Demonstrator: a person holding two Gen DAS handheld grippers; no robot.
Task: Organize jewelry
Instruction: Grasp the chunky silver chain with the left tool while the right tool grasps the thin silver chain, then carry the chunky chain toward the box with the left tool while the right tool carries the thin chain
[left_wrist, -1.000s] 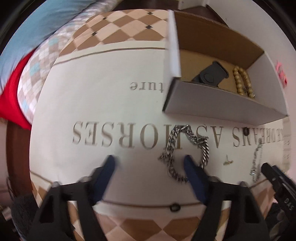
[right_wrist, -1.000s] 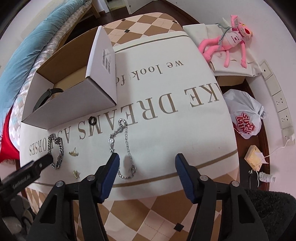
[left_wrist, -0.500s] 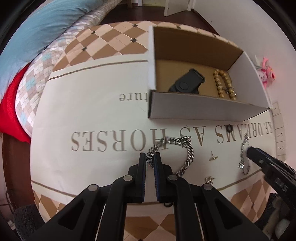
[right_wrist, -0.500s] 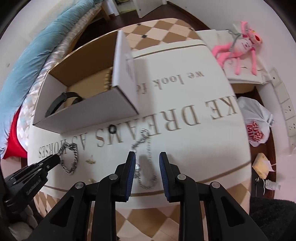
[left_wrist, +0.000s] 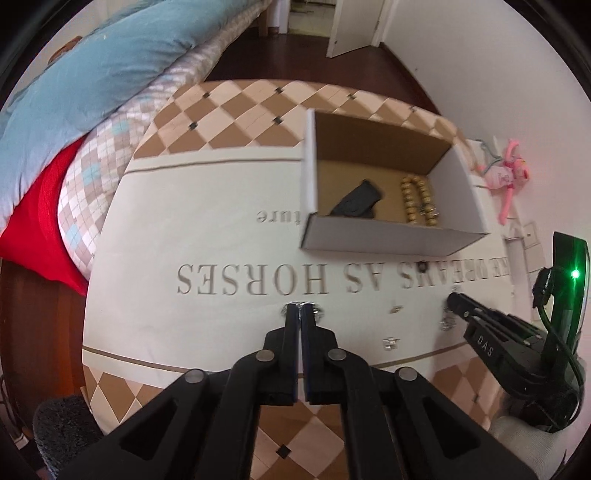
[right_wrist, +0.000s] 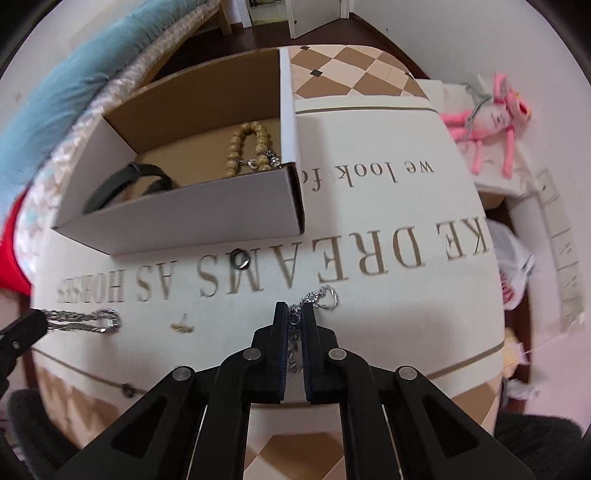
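Jewelry chains: left tongs (left_wrist: 300, 314) clench the thick chain (right_wrist: 83, 320); right tongs (right_wrist: 294, 314) clench the thin chain (right_wrist: 319, 296) (box (right_wrist: 177, 210) at 11 o'clock). Dangling links may snag its wall.

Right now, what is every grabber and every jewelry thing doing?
left gripper: shut on the thick chain.
right gripper: shut on the thin chain.
cardboard box: open on top.
bead bracelet: lying in the box.
black band: in the box.
dark ring: loose on the cloth.
small earring: loose on the cloth.

"AS HORSES" on cloth (left_wrist: 221, 229); "DAS" on right gripper (left_wrist: 452, 302)
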